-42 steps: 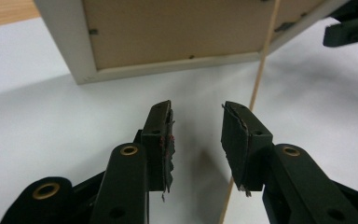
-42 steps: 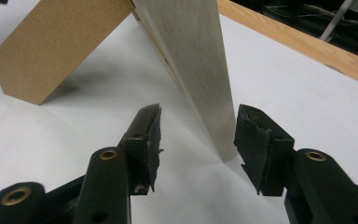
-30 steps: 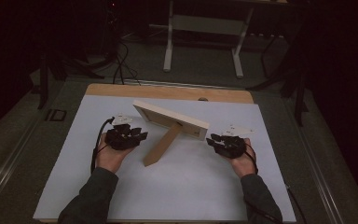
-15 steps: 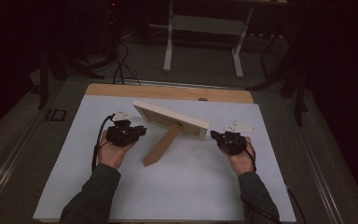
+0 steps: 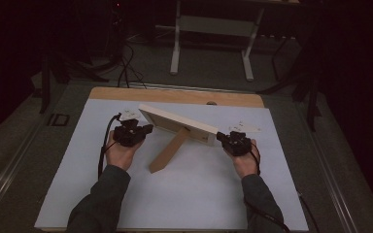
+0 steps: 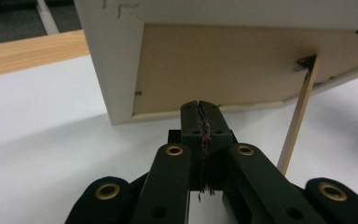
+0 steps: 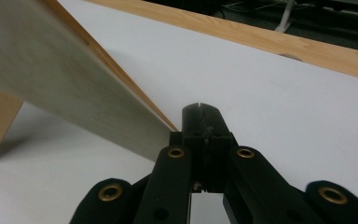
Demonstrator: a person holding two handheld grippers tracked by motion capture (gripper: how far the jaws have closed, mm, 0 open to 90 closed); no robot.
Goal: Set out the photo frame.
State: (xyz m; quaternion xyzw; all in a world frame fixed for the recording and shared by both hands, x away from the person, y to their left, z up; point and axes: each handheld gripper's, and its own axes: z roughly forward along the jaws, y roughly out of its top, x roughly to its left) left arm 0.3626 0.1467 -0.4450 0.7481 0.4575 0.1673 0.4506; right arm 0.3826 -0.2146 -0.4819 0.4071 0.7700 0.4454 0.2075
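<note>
A white picture frame [image 5: 175,121] stands tilted on the white table sheet [image 5: 199,194], propped by its wooden back leg [image 5: 167,153]. My left gripper [image 5: 143,130] sits just off the frame's left end; its jaws have just been closing and now meet with nothing between them. In the left gripper view the shut left gripper [image 6: 200,109] points at the frame's brown backing [image 6: 223,65], a little short of it, with the leg [image 6: 298,121] to the right. My right gripper [image 5: 222,138] is shut and empty beside the frame's right end [image 7: 51,70], as the right gripper view [image 7: 200,112] shows.
The sheet lies on a wooden tabletop whose bare edge [image 5: 175,94] runs along the far side. Beyond it stand the metal legs of a stand [image 5: 177,43] and floor cables [image 5: 126,68]. Open sheet lies between my forearms and the table's near edge.
The jaws of both grippers have closed. Both hands have stayed near the frame's ends, and the frame has not moved.
</note>
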